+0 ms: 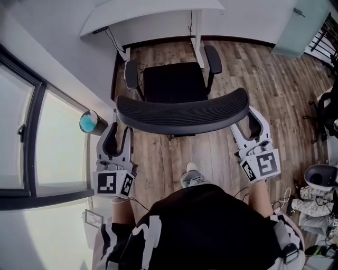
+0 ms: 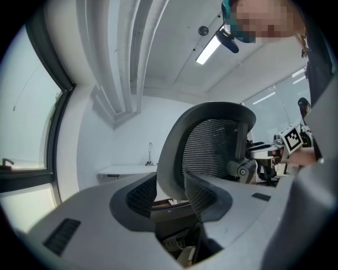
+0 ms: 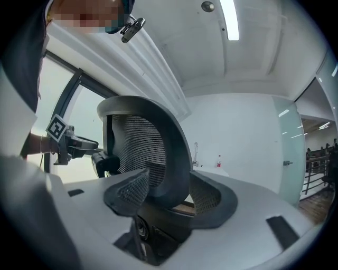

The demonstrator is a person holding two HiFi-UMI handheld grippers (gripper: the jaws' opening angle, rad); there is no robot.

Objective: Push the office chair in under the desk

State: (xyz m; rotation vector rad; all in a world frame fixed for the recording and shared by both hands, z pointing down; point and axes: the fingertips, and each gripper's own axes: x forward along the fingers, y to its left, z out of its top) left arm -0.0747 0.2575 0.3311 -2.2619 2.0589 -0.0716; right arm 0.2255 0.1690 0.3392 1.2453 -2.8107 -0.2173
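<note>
Both the left tongs point(image 1: 118, 135) and right tongs point(image 1: 249, 124) stand open astride the backrest point(image 1: 182, 112) of the office chair point(image 1: 174, 83), apparently the release step; next, withdraw both straight back, away from the desk point(image 1: 153, 11).

I see a black office chair point(image 1: 182, 113) with a finely ribbed mesh back, a white counter point(image 1: 153, 13) and a brown wood-grain floor point(image 1: 253, 79). The left gripper point(image 1: 119, 134) and right gripper point(image 1: 249, 125) are pale grey with black-and-white square markers, and their fingers point(image 2: 140, 194) are dark and cross-hatched.
</note>
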